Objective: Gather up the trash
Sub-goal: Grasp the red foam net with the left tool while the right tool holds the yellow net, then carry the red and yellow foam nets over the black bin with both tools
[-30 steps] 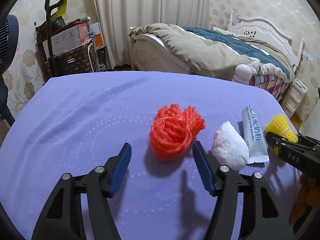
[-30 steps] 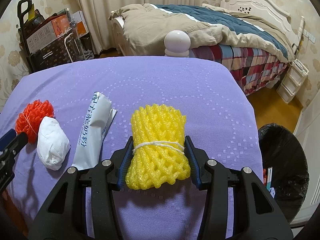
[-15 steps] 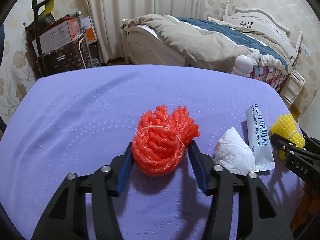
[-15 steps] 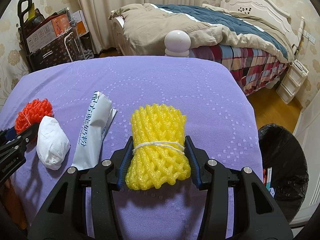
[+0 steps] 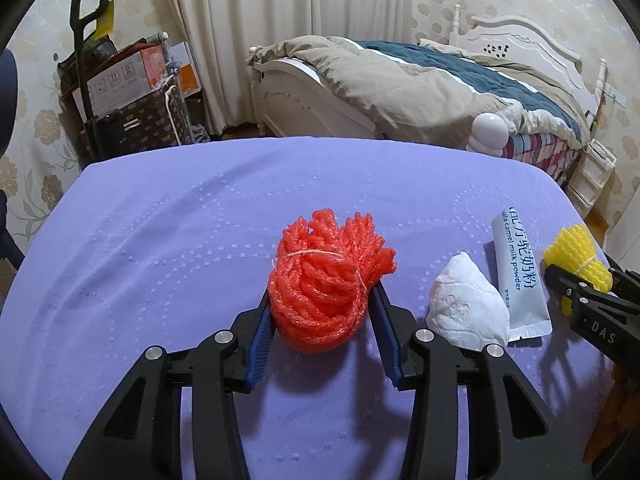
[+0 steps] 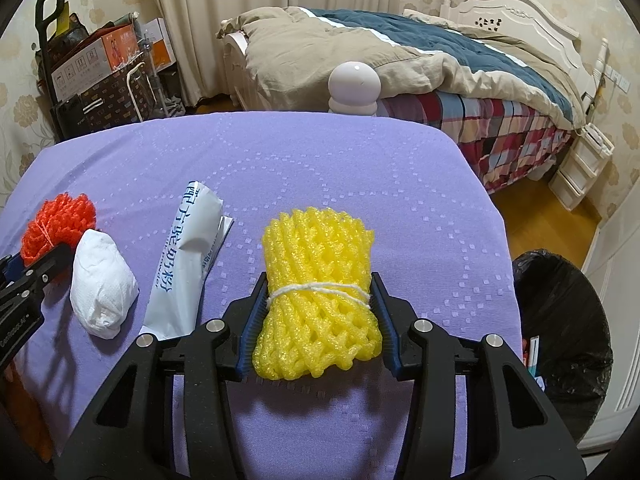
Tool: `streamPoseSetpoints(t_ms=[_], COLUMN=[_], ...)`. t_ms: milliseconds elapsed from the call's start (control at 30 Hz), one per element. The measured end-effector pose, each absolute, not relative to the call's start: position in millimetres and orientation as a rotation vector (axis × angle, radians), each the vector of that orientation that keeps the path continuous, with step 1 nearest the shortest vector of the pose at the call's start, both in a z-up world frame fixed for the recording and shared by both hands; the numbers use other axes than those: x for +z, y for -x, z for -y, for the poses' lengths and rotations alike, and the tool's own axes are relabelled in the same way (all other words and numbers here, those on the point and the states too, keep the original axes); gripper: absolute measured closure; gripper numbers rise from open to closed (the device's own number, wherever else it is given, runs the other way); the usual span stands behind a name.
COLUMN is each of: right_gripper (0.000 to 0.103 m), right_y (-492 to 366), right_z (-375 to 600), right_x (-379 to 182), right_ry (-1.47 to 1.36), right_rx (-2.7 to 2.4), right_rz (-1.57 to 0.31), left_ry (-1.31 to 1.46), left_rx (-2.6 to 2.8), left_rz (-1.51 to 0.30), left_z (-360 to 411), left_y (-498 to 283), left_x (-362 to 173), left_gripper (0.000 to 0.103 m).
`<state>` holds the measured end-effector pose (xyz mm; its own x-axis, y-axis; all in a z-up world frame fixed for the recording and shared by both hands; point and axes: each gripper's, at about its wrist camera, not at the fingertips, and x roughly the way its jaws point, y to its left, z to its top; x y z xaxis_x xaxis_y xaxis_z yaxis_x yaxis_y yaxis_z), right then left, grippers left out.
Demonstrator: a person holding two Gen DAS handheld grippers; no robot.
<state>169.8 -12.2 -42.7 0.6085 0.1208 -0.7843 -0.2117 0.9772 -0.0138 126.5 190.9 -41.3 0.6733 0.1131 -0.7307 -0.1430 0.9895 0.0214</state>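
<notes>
Your left gripper (image 5: 320, 312) jaws have just closed onto the orange foam-net bundle (image 5: 328, 280); your right gripper (image 6: 318, 316) clamps the yellow foam-net bundle (image 6: 316, 292), nearer the black-lined trash bin (image 6: 560, 320), probably rightward.

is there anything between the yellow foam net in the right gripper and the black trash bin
Nothing visible. The yellow foam net, clamped in the right gripper, sits near the table edge; the trash bin stands on the floor just past it, only bare purple cloth between.

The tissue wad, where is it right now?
In the right wrist view the tissue wad lies low on the left of the purple cloth, between the red net and the sachet.
</notes>
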Motion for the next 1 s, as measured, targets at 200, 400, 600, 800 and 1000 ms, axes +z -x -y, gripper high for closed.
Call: streamPoseSetpoints(t_ms=[200,400,600,800,1000], right_gripper=[0.060,0.060,0.060,0.060,0.060], right_y=[-167,-156,-135,-109,-81], right_z=[14,14,18,36,65], right_x=[-41,-37,-32,-23,-8], right_ry=[0.095,0.099,0.102,0.078,0.056], right_rx=[0.186,0.184,0.192,0.187,0.153], right_rz=[-0.887,-0.869,-0.852,-0.834,-0.797], left_ry=[0.017,0.024,0.045,0.058,0.059], left_rx=[0.161,0.175,0.178,0.153,0.097], left_rz=[-0.795,-0.770,-0.734,-0.703,-0.672], left_z=[-185,-183,-177,-159,-131], left_y=[-116,-101,-81,-61,-46], left_x=[-37,-28,-15,-4,7], left_gripper=[0.058,0.058,0.058,0.058,0.058])
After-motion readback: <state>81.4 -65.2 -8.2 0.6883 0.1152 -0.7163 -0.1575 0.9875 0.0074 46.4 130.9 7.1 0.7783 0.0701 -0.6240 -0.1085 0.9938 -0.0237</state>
